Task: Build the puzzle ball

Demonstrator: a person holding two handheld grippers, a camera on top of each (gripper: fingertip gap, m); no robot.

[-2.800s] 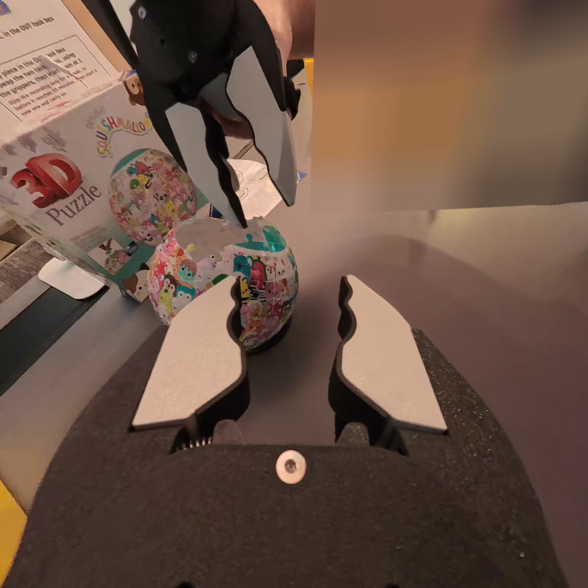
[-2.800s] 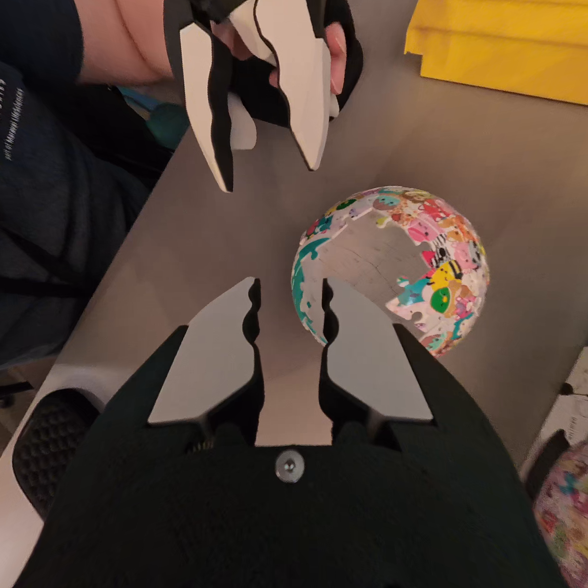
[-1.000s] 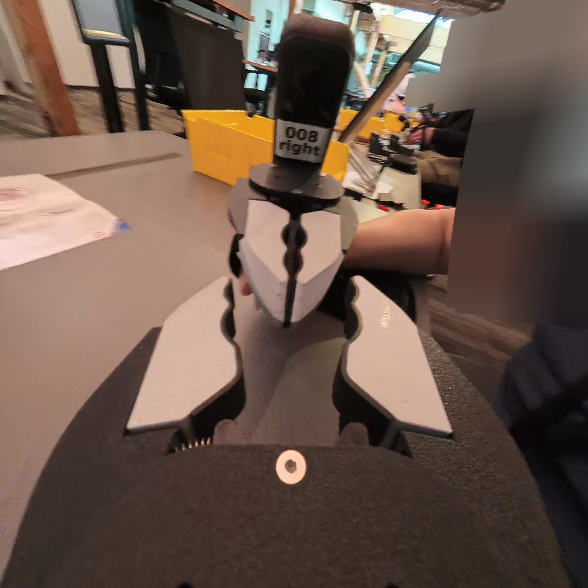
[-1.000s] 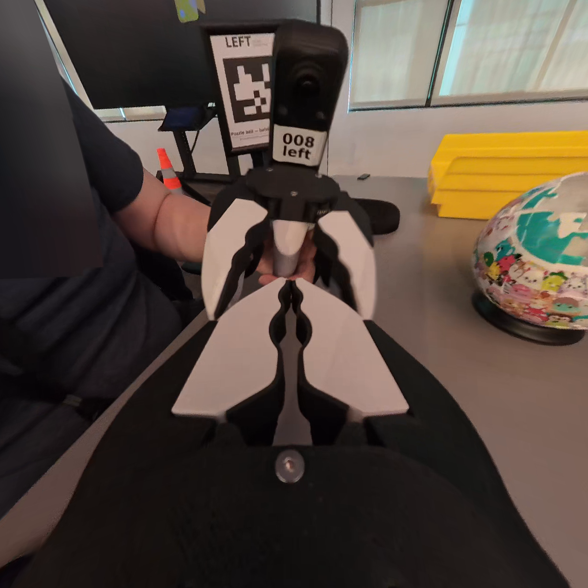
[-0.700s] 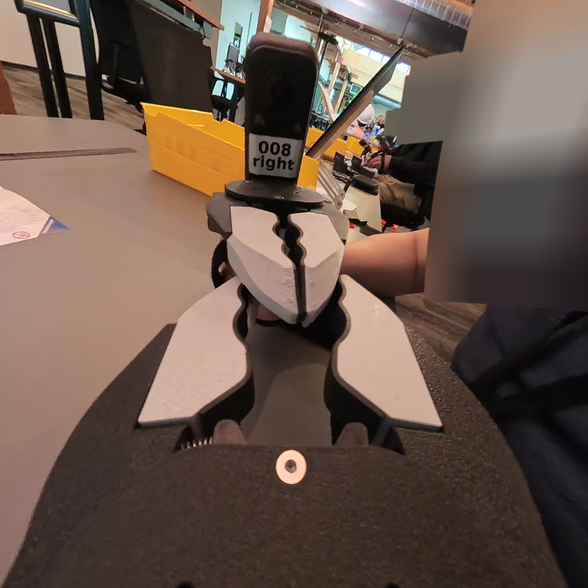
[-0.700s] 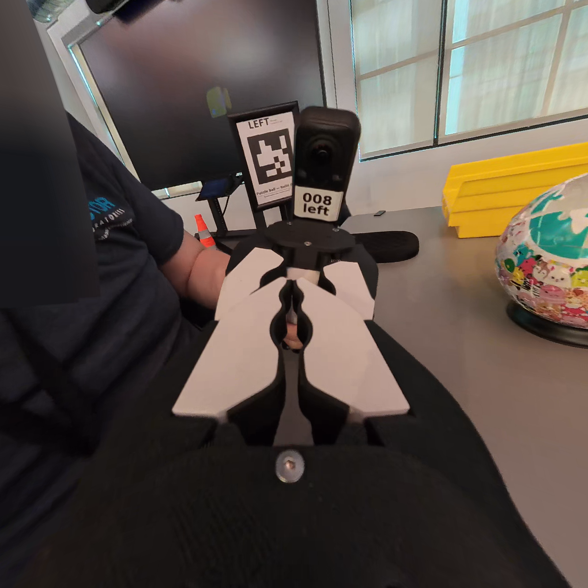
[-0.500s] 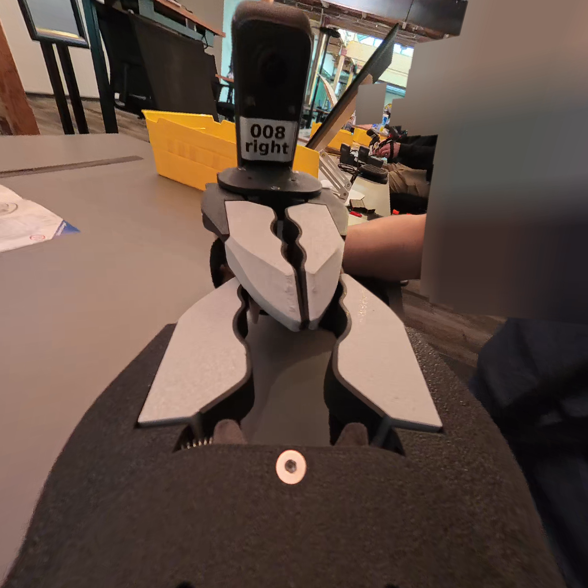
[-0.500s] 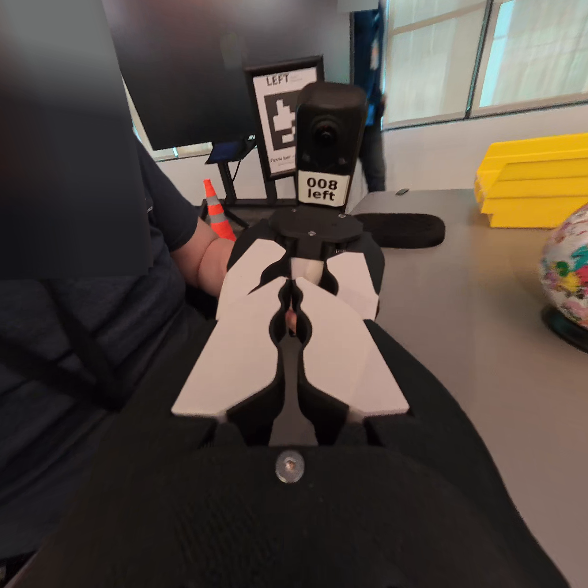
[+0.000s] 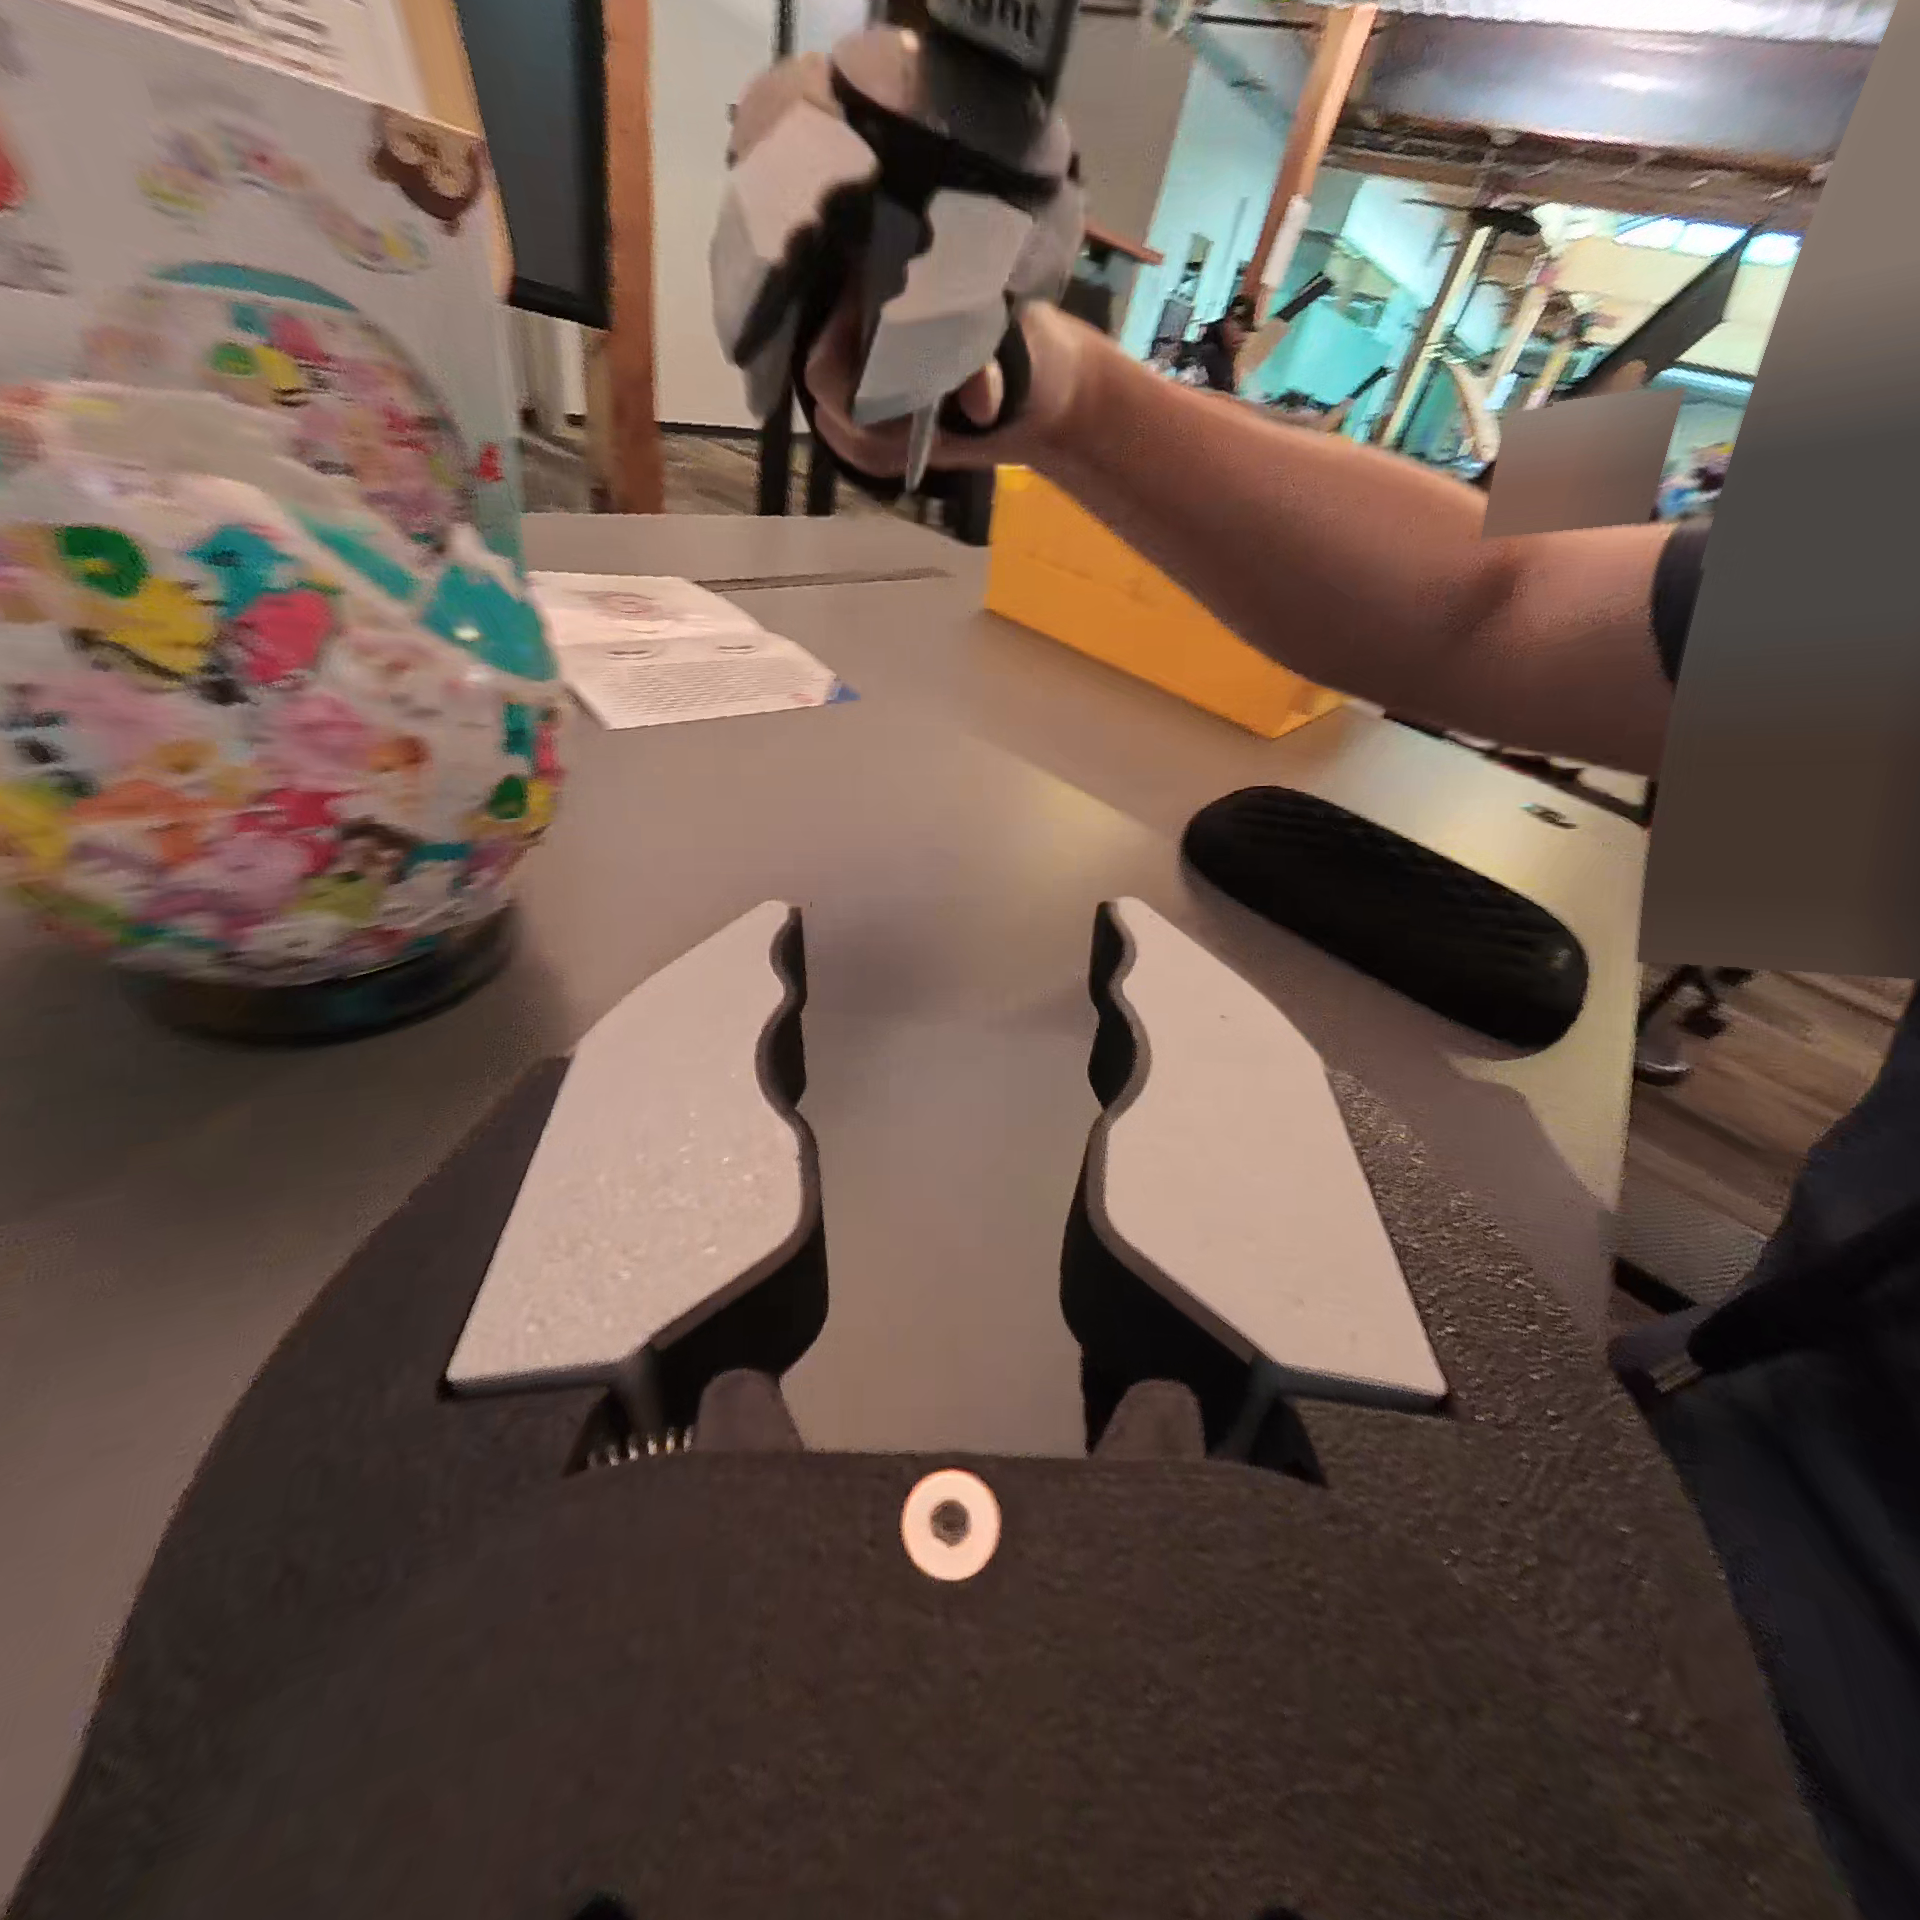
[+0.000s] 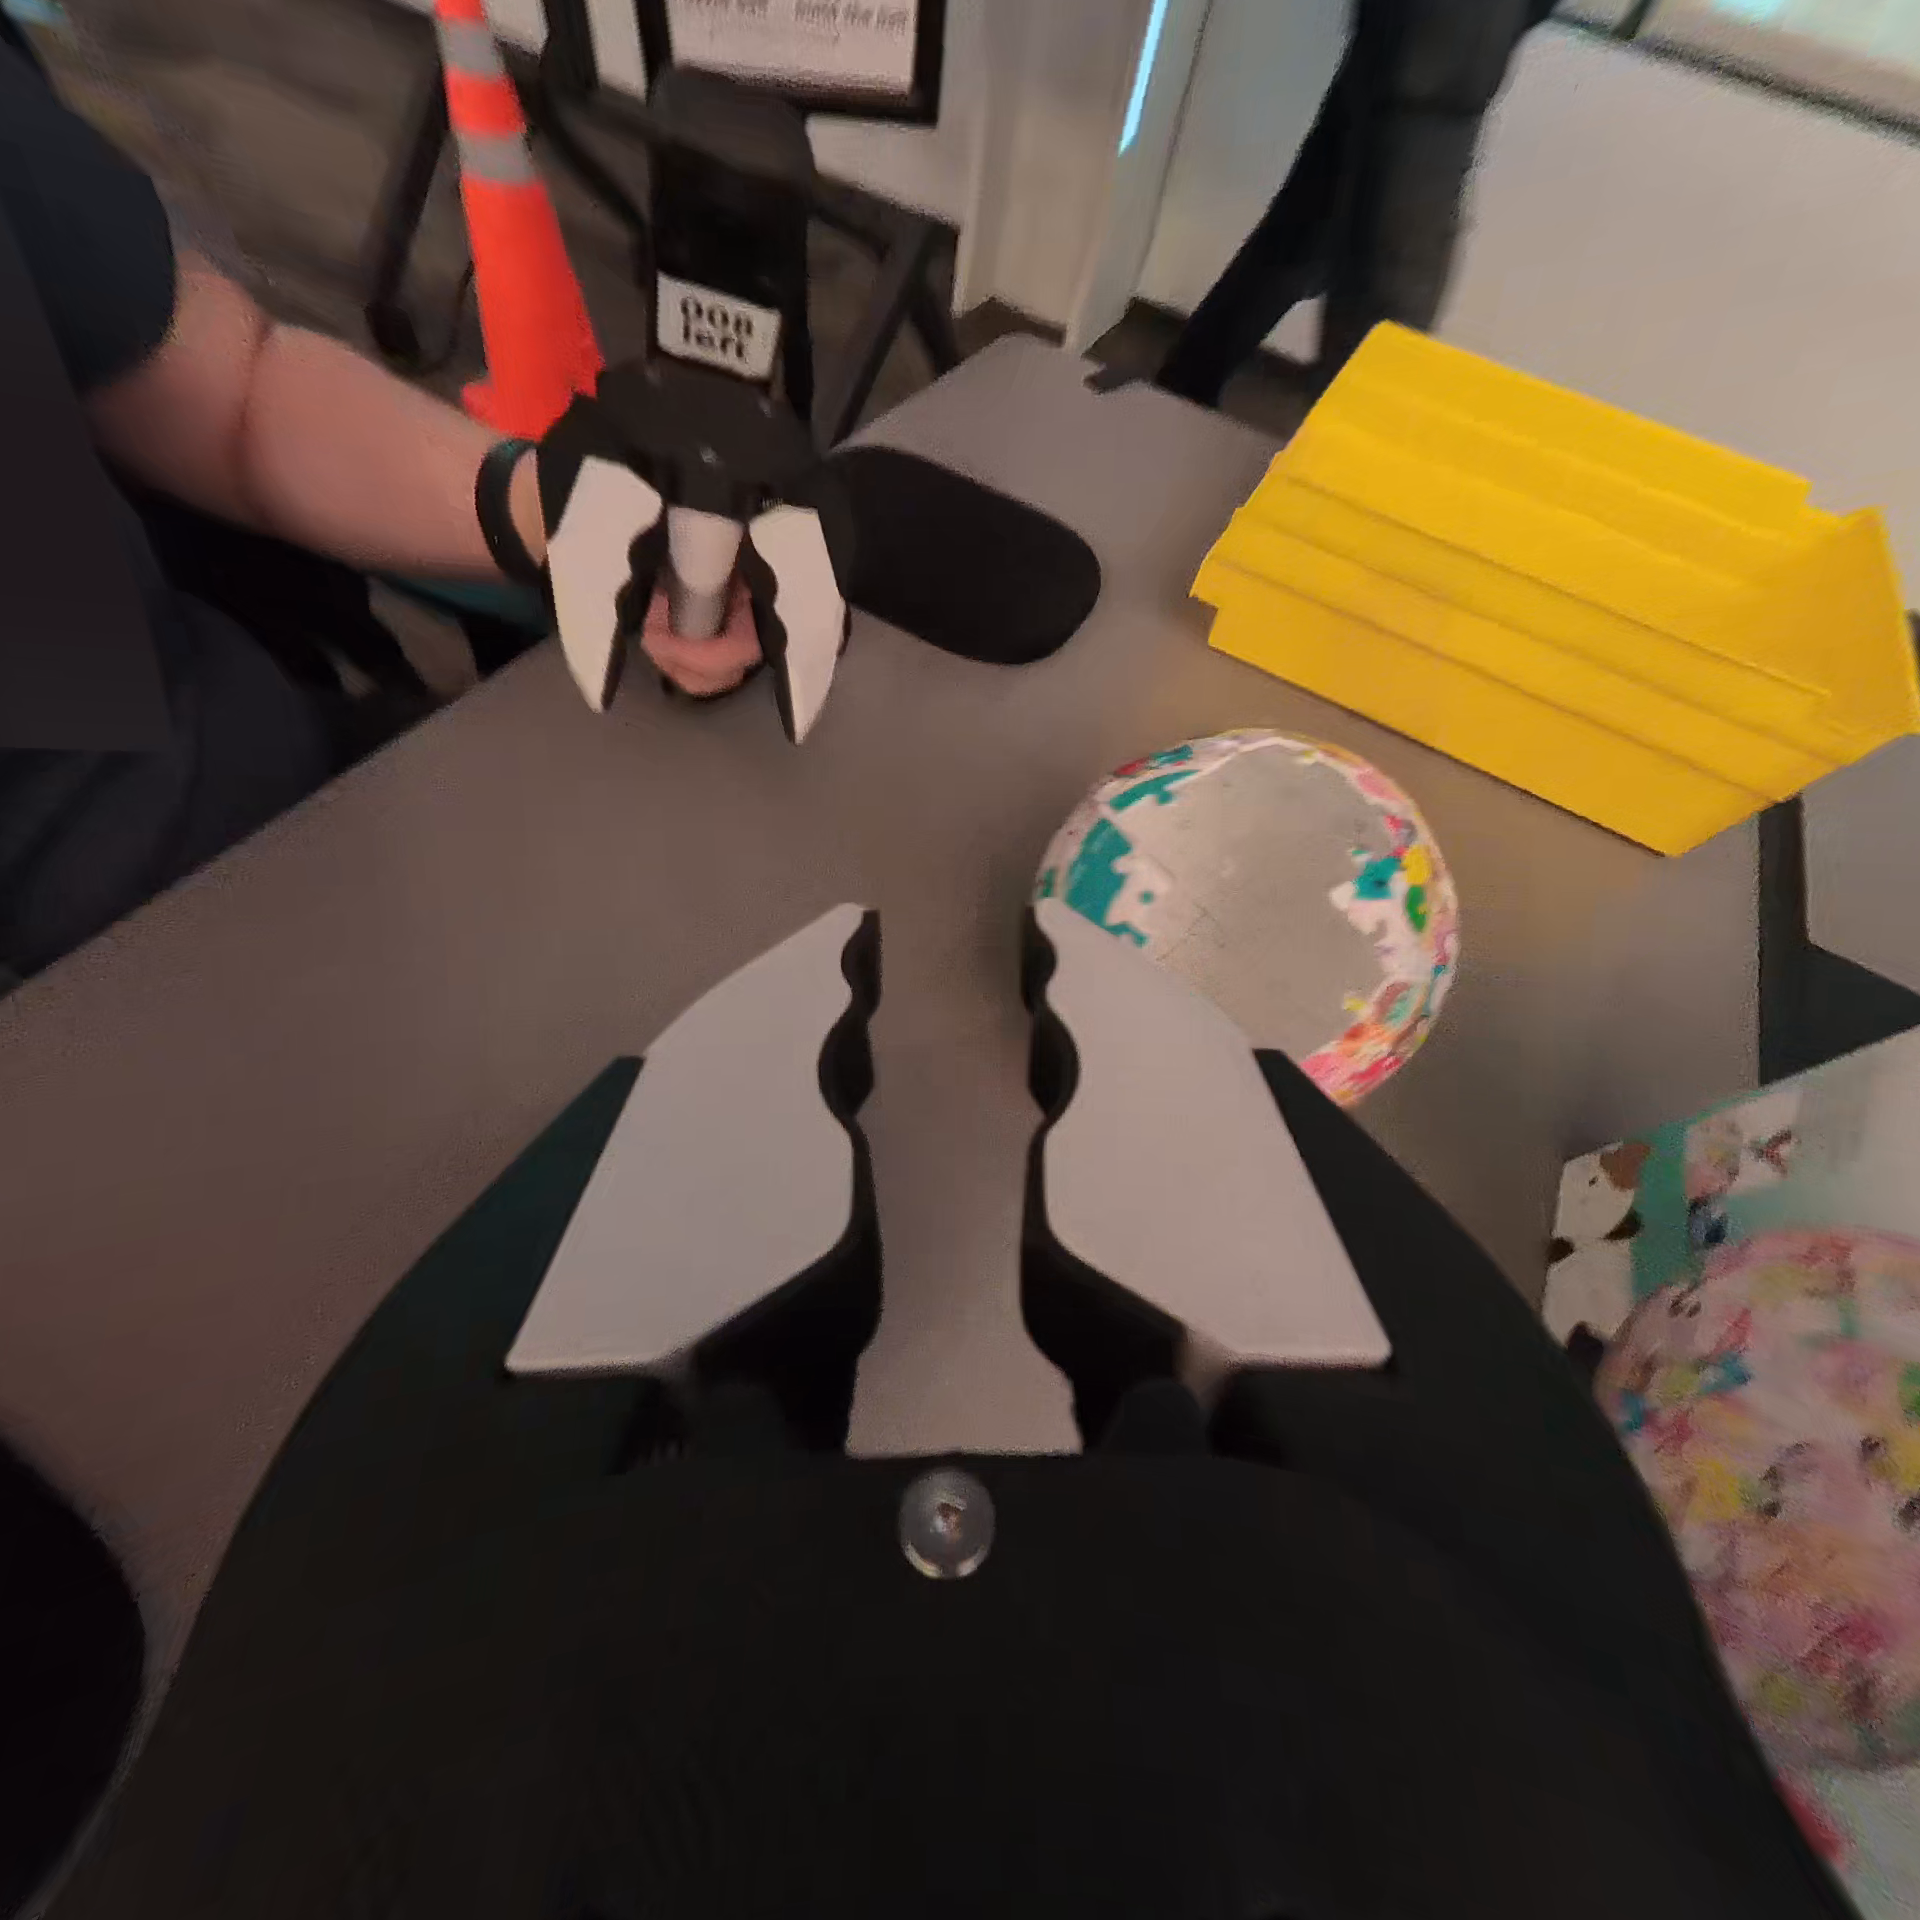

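The puzzle ball [image 9: 239,707] is a colourful cartoon-printed sphere on a dark stand, at the left of the grey table [image 9: 935,790]. From above in the right wrist view, the ball [image 10: 1247,914] has a wide open top with a grey inside. My left gripper [image 9: 948,914] is open and empty, low over the table to the right of the ball. My right gripper [image 10: 951,920] is open and empty, above the table just left of the ball. The left gripper [image 10: 696,722] also shows farther off in the right wrist view, and the right gripper [image 9: 862,416] shows held high in the left wrist view.
The printed puzzle box [image 10: 1745,1403] stands beside the ball. Stacked yellow bins [image 10: 1538,644] sit at the far side. A black padded rest [image 9: 1382,914] lies near the table edge. A paper leaflet [image 9: 675,644] lies behind the ball. An orange cone [image 10: 520,260] stands on the floor. Left tips to right tips: about 15 cm.
The grippers were tip to tip facing each other, the right one shut. Now they have drawn apart, the right has risen and opened, and both views have swung toward the ball.
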